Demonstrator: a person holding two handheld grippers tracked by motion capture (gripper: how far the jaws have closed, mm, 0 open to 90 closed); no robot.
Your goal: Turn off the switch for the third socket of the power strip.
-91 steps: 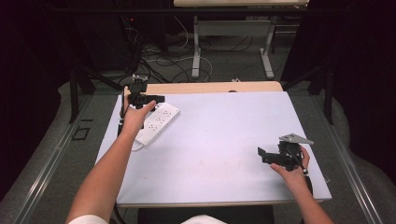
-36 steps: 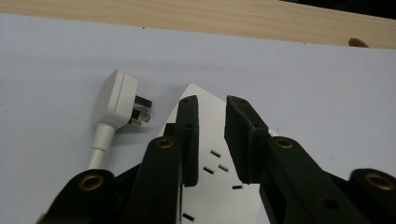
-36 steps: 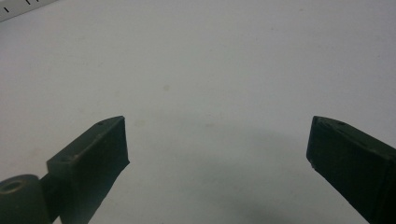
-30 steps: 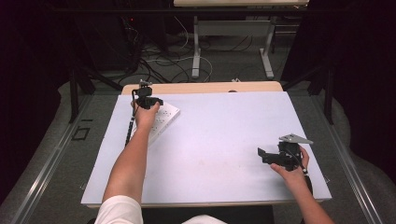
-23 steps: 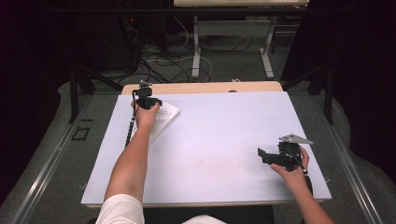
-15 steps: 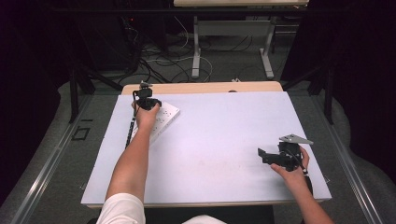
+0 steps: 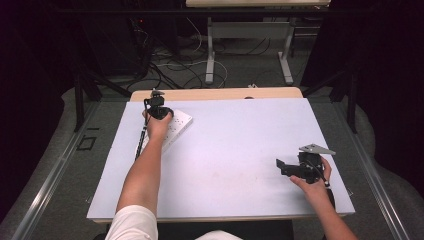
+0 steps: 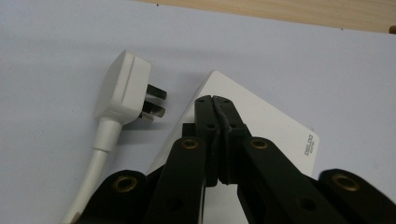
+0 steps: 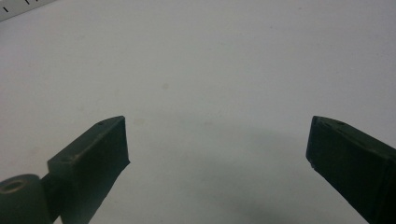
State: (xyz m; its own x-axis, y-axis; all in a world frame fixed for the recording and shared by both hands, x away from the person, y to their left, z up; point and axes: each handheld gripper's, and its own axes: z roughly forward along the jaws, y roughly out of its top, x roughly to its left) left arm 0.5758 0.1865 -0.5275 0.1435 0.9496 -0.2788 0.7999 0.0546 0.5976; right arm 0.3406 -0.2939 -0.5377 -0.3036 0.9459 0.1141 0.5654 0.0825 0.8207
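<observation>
A white power strip (image 7: 178,129) lies at the table's far left, also seen in the left gripper view as the power strip (image 8: 280,128). My left gripper (image 7: 159,110) hovers over its far end, and the left gripper (image 8: 215,99) has its jaws shut together with nothing between them. Just left of the strip's end lies its white plug (image 8: 123,88), prongs toward the strip, with its white cord (image 8: 91,172) trailing back. My right gripper (image 7: 281,167) rests at the near right of the table. This right gripper (image 9: 217,140) is open wide over bare table surface.
The white table top (image 7: 240,135) has a wooden strip (image 7: 215,93) along its far edge. A black cable (image 7: 141,139) trails from the left gripper along the forearm. Behind the table are desk legs and loose cables on the floor (image 7: 200,65).
Since three seconds ago the left arm has stretched forward and swung straighter over the power strip. In the last second nothing has visibly moved. The right gripper has stayed put.
</observation>
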